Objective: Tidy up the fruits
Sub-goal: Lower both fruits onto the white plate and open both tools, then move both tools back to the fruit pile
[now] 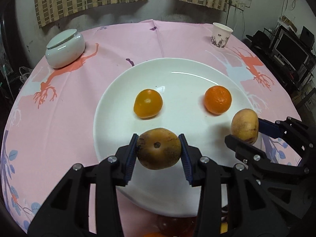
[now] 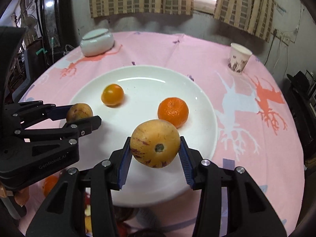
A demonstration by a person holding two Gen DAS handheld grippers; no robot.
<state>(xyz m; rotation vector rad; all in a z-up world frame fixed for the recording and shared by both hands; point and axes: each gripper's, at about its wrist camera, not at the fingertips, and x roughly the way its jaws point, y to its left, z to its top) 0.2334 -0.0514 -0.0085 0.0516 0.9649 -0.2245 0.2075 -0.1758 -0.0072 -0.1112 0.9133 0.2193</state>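
Note:
A white plate point(image 1: 177, 73) point(image 2: 197, 90) lies on the pink tablecloth and holds a smooth yellow-orange fruit point(image 1: 147, 103) point(image 2: 112, 95) and a mandarin point(image 1: 217, 99) point(image 2: 173, 112). My left gripper point(image 1: 159, 148) point(image 2: 79, 116) is shut on a brownish round fruit point(image 1: 159, 148) point(image 2: 79, 111) above the plate's near-left part. My right gripper point(image 2: 155, 148) point(image 1: 244, 130) is shut on a yellow purple-streaked round fruit point(image 2: 155, 146) point(image 1: 244, 126) above the plate's near-right part.
A white lidded jar point(image 1: 65, 48) point(image 2: 97, 42) stands at the far left and a paper cup point(image 1: 221, 35) point(image 2: 238, 58) at the far right. More fruit point(image 2: 49, 183) lies near the table's front edge, partly hidden under the grippers.

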